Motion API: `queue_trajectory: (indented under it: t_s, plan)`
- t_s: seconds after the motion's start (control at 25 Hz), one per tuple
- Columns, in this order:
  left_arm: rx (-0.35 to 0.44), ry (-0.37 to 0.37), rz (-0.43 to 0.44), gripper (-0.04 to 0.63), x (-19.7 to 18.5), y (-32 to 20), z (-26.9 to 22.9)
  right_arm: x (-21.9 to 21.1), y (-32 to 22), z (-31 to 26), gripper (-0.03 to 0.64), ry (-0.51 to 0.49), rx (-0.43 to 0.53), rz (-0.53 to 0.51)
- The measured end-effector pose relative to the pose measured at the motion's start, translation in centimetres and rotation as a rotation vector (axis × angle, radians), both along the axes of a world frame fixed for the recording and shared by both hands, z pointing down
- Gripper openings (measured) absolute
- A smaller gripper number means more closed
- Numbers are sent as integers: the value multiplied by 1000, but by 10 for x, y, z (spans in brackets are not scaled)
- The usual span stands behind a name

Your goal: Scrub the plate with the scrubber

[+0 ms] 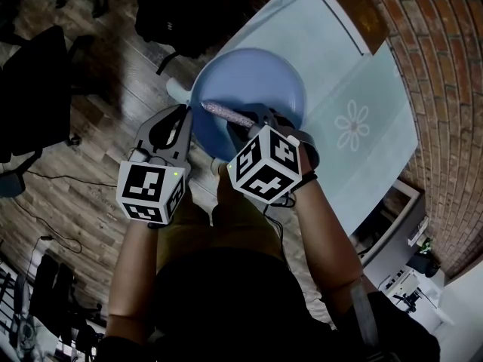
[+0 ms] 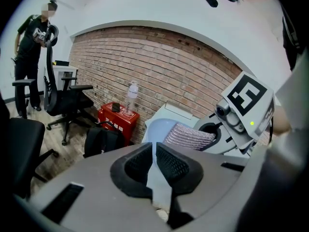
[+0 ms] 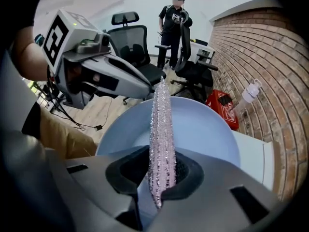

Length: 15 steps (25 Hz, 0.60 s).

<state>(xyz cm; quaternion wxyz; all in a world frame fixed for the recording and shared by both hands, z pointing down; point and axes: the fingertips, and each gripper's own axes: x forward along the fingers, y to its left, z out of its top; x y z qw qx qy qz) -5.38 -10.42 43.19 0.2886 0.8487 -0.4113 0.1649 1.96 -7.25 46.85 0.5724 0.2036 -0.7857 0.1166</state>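
A light-blue plate (image 1: 256,81) is held tilted above the table's near corner. My left gripper (image 1: 189,123) is shut on its left rim; in the left gripper view the thin blue rim (image 2: 155,151) runs between the pads. My right gripper (image 1: 253,119) is shut on a pink glittery scrubber (image 1: 226,113), which lies across the plate's near part. In the right gripper view the scrubber (image 3: 161,124) stands upright between the jaws in front of the plate (image 3: 203,124), and the left gripper's body (image 3: 96,66) sits at the upper left. In the left gripper view the scrubber (image 2: 188,135) shows at the plate's right.
A table with a pale blue flowered cloth (image 1: 355,123) stands against a brick wall (image 1: 438,66). A black backpack (image 1: 189,10) lies on the wooden floor, by a red box (image 2: 118,115) and a bottle (image 2: 132,93). Office chairs (image 2: 63,95) and a standing person (image 2: 34,37) are further off.
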Motion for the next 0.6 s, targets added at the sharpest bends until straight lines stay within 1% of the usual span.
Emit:
queue_trajectory:
  t_s: [0.2, 0.4, 0.6]
  plan:
    - [0, 0, -2, 35, -1, 2, 0, 11, -37, 0, 88, 38, 92, 54]
    - [-4, -2, -8, 35, -5, 4, 2, 34, -65, 0, 88, 84, 164, 100]
    - [-4, 1, -9, 35, -7, 5, 3, 67, -78, 0, 87, 153, 185, 144]
